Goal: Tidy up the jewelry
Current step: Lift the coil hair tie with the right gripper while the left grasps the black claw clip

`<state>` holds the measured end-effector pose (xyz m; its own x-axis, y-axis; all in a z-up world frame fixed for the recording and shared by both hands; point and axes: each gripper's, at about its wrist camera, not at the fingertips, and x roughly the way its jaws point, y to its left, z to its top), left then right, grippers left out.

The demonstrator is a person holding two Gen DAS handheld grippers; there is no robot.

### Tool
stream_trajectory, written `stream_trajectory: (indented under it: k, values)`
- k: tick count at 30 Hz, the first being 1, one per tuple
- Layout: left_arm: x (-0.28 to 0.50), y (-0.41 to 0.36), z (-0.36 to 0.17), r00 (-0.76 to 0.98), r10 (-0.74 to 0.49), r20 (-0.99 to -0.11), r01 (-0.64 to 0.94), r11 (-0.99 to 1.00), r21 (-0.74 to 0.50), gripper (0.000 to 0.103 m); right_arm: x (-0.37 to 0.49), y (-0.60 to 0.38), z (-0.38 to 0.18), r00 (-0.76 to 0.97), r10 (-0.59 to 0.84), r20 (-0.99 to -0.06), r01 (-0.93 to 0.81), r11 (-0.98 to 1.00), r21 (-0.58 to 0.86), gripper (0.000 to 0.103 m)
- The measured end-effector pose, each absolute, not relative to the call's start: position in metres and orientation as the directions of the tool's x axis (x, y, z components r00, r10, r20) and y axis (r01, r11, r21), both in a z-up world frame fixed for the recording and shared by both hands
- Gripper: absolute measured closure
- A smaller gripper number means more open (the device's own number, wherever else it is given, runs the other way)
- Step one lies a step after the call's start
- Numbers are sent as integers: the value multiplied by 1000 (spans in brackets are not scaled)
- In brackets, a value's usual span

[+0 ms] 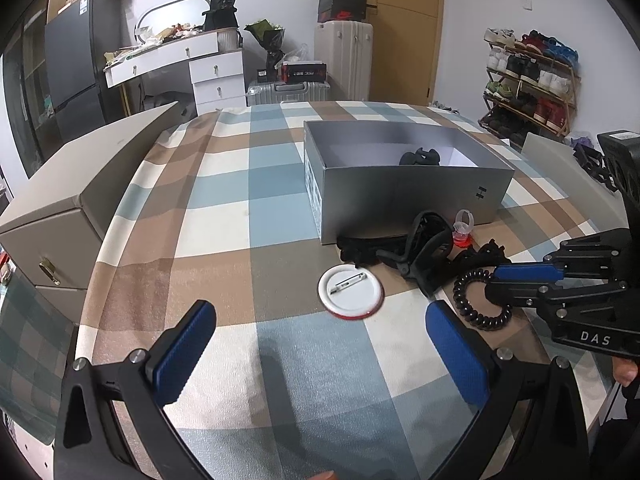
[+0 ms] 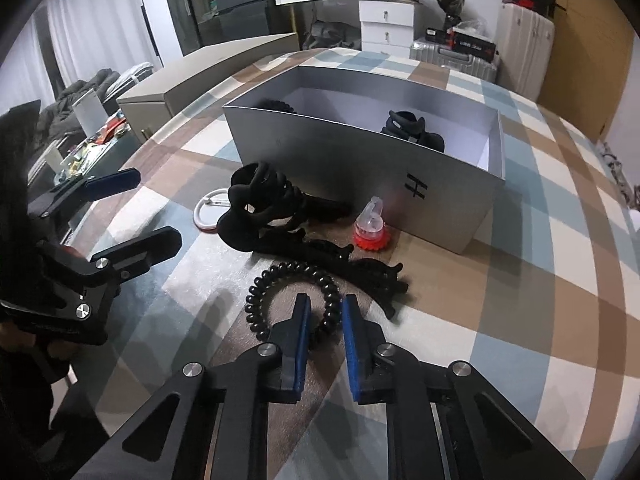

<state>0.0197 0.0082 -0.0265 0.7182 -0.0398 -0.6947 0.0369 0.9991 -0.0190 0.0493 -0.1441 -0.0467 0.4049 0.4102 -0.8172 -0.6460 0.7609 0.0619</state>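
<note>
A black spiral hair tie (image 2: 292, 300) (image 1: 478, 300) lies on the checked tablecloth. My right gripper (image 2: 325, 312) (image 1: 493, 280) straddles the tie's near side, jaws narrowly apart with the coil between the blue pads; I cannot tell whether they pinch it. My left gripper (image 1: 320, 322) (image 2: 156, 208) is wide open and empty, just short of a white round pin badge (image 1: 351, 292) (image 2: 212, 210). Black claw hair clips (image 2: 264, 208) (image 1: 424, 252) and a red-based clear ring (image 2: 370, 228) (image 1: 463, 230) lie before the open silver box (image 2: 360, 160) (image 1: 408, 196), which holds black clips (image 2: 412, 128).
A beige closed case (image 1: 80, 184) with a gold latch stands at the table's left. The table's right edge is close to the right gripper. Behind are a white dresser, suitcases, a shoe rack and a dark fridge.
</note>
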Motion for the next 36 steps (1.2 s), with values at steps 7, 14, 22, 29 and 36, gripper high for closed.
stream_trajectory:
  k: [7, 14, 22, 29, 36]
  values:
    - [20, 8, -26, 716, -36, -697, 32, 999, -19, 1, 46, -142, -45, 435, 407, -804, -652, 757, 30, 95]
    - [21, 9, -28, 708, -24, -706, 13, 1000, -20, 1, 44, -158, -17, 493, 463, -737, -636, 770, 58, 95]
    - [31, 2, -33, 656, -13, -755, 32, 999, 11, 1, 50, -183, 7, 586, 473, -658, -571, 817, 79, 95]
    - [38, -6, -38, 616, 12, -788, 66, 996, 67, 23, 56, -196, 12, 577, 505, -641, -561, 816, 138, 94]
    - [33, -25, -17, 656, -93, -749, 142, 990, 1, 23, 57, -202, 13, 565, 525, -636, -563, 809, 167, 94]
